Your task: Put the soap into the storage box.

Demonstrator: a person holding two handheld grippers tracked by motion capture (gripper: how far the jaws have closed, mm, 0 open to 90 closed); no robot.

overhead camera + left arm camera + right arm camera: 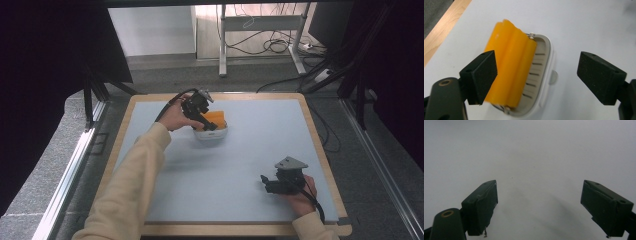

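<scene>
High view: a counter with a pale blue-grey top and a wooden rim fills the middle. Toward its far left centre sits a white soap dish carrying an orange bar of soap. The left gripper, held by a hand in a cream sleeve, hangs just over the dish's left side. The right gripper rests low at the near right of the counter, well apart from the dish, and points left.

Left gripper view: the fingers stand wide apart. The soap dish lies between them, nearer the left finger, which overlaps the orange soap; whether it touches cannot be told. The soap lies tilted on the dish's slotted grey insert. A strip of the wooden rim shows at the far left.

Right gripper view: the fingers are spread wide over the bare counter surface, holding nothing.
</scene>
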